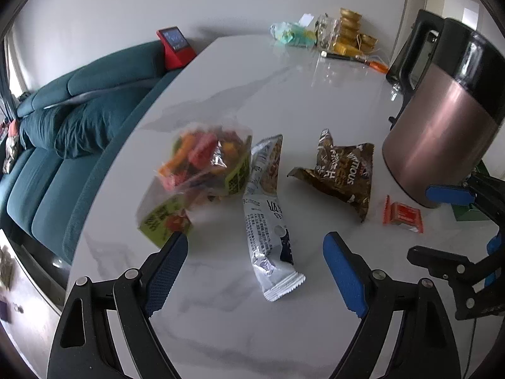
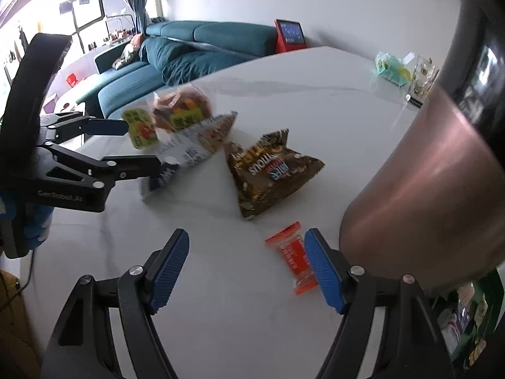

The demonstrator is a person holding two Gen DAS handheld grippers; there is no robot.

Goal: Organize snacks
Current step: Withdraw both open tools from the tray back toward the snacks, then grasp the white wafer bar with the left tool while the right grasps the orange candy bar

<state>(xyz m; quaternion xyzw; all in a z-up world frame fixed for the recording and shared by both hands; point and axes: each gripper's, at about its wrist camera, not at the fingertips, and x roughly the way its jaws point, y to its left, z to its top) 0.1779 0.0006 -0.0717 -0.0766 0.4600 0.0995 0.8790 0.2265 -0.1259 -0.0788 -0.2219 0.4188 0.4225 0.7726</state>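
Note:
Several snacks lie on the white marble table [image 1: 284, 101]. A clear bag of colourful candies [image 1: 195, 170] is at the left, a silver packet [image 1: 268, 218] beside it, a brown triangular packet [image 1: 341, 170] right of that, and a small orange packet [image 1: 402, 216] by the jug. My left gripper [image 1: 255, 265] is open, above the near end of the silver packet. My right gripper [image 2: 247, 265] is open, with the orange packet [image 2: 292, 259] next to its right finger [image 2: 322, 271]. The brown packet [image 2: 271, 170] and silver packet [image 2: 192, 148] lie beyond.
A copper and black jug [image 1: 442, 126] stands close at the right. Gold tins [image 1: 350, 31], a glass and a green bag [image 1: 290, 34] sit at the table's far end. A teal sofa [image 1: 79, 120] lies past the left edge.

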